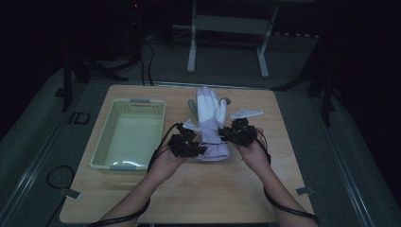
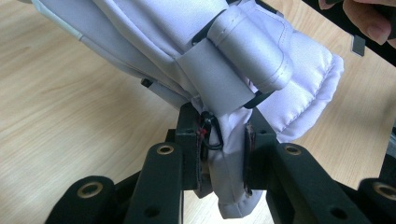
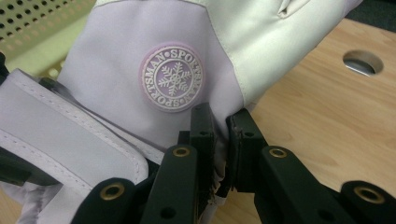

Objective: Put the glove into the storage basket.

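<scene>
Soft, light ski glove [image 1: 211,124], pinched at cuff edges by left gripper [image 2: 223,154] and right gripper [image 3: 221,140]; limp, likely to sag between.

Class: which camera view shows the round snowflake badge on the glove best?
The right gripper view: the badge faces the camera, lettering readable. The high view shows the glove whole, badge too small to tell; the left gripper view shows its cuff and strap.

- A pale lilac and white winter glove [image 1: 210,124] lies lengthwise on the wooden counter [image 1: 142,198], fingers pointing away from the person, cuff nearest.
- A round lilac badge [image 3: 171,77] with a snowflake sits on its back.
- A grey strap [image 2: 212,77] crosses the padded wrist.
- The cuff end is pinched at both sides and lifted.
</scene>
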